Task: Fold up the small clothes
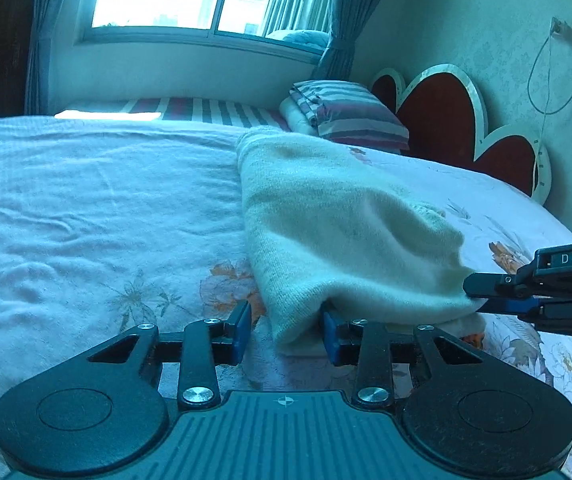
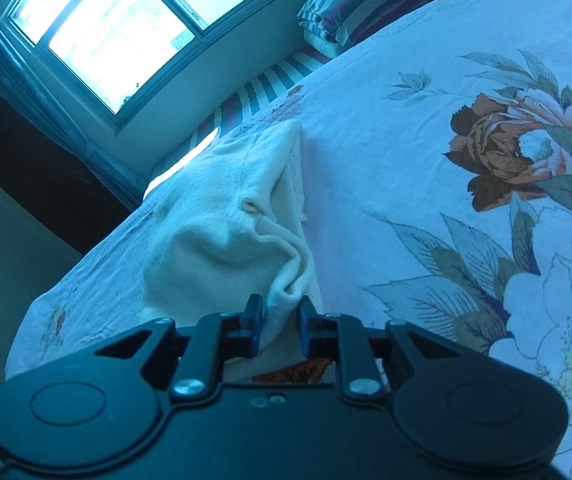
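Cream knitted garment [image 1: 349, 240] on floral bedsheet [image 1: 86, 220], bare sheet left, right gripper [image 2: 278, 322] pinching near corner, left gripper [image 1: 286, 332] spread wide around near edge.

The right tongs [image 2: 278, 322] pinch a bunched corner of a cream knit garment [image 2: 222, 216], lying partly folded on a bed [image 2: 385, 152] spread with a floral sheet. A striped pillow [image 2: 349, 4] rests at the bed's far end, below a bright window [image 2: 98, 28].
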